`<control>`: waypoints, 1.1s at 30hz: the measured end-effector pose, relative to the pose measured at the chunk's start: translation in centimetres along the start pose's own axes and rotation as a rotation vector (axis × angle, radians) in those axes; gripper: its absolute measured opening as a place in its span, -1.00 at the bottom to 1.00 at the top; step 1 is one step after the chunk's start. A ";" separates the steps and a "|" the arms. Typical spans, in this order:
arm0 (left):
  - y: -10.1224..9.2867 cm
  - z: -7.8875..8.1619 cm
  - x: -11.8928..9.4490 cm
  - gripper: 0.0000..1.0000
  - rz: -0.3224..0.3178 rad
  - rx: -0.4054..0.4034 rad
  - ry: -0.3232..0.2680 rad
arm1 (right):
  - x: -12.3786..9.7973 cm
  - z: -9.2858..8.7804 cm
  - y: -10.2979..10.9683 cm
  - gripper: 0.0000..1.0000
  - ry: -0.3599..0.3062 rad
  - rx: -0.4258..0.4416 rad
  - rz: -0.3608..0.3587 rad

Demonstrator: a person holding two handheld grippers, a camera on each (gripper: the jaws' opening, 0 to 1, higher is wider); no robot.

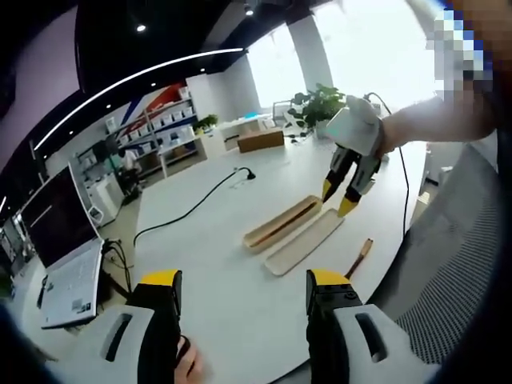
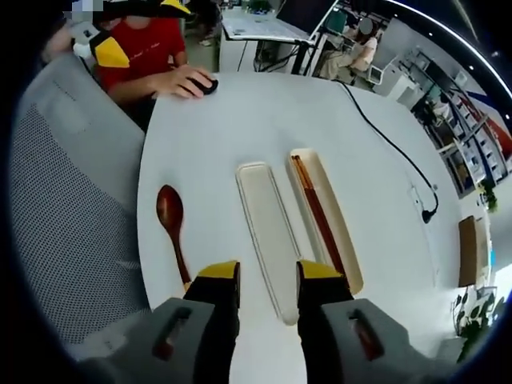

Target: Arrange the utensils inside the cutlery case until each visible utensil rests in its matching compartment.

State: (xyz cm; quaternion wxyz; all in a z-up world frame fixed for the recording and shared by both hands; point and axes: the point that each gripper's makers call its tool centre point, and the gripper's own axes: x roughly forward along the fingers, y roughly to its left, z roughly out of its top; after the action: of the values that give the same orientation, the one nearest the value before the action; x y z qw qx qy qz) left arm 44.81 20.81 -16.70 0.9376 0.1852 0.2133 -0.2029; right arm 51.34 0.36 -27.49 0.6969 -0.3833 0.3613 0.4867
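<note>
A wooden cutlery case base (image 2: 346, 240) lies on the white table with dark brown chopsticks (image 2: 316, 208) inside it. Beside it lies an empty pale tray, the lid (image 2: 268, 224). A brown wooden spoon (image 2: 170, 220) rests on the table left of the lid, near the edge. My right gripper (image 2: 268, 276) hangs open just above the lid's near end, holding nothing. In the left gripper view the base (image 1: 282, 224), lid (image 1: 304, 240) and spoon handle (image 1: 360, 256) sit ahead. My left gripper (image 1: 244, 284) is open and empty, well short of them. The right gripper (image 1: 344, 196) hovers over the case's far end.
A black cable (image 2: 392, 144) runs across the table beyond the case. A hand rests on a black mouse (image 2: 206, 86) at the table's far edge. A grey mesh chair (image 2: 72, 200) stands against the spoon side. An open laptop (image 1: 68, 272) sits on a desk at the left.
</note>
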 end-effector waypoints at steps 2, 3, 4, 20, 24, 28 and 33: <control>0.0 0.0 0.0 0.30 0.001 0.000 0.000 | -0.1 -0.2 0.3 -0.49 -0.004 0.007 0.004; -0.1 -0.1 0.0 0.30 0.001 0.007 0.004 | -0.1 -0.4 0.4 -0.49 -0.003 0.016 0.005; -0.3 0.0 0.0 0.30 -0.002 0.016 0.006 | -0.2 -0.6 0.5 -0.49 -0.005 0.023 0.004; -0.5 -0.2 0.1 0.31 -0.018 0.004 0.008 | -0.8 -2.2 2.6 -0.49 -0.033 0.084 0.034; -0.5 -0.2 0.1 0.31 -0.016 0.003 0.007 | -0.9 -2.2 2.9 -0.48 -0.039 0.090 0.036; -0.5 -0.2 0.1 0.31 -0.015 0.005 0.007 | -0.7 -2.2 3.3 -0.48 -0.042 0.095 0.044; -0.4 -0.2 0.1 0.31 -0.015 0.004 0.007 | -0.5 -2.2 3.8 -0.48 -0.044 0.092 0.060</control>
State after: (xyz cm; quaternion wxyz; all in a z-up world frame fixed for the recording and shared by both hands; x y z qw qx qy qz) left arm 44.59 20.50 -17.00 0.9349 0.1860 0.2176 -0.2096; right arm 47.32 -0.86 -28.75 0.7067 -0.3292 0.3793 0.4983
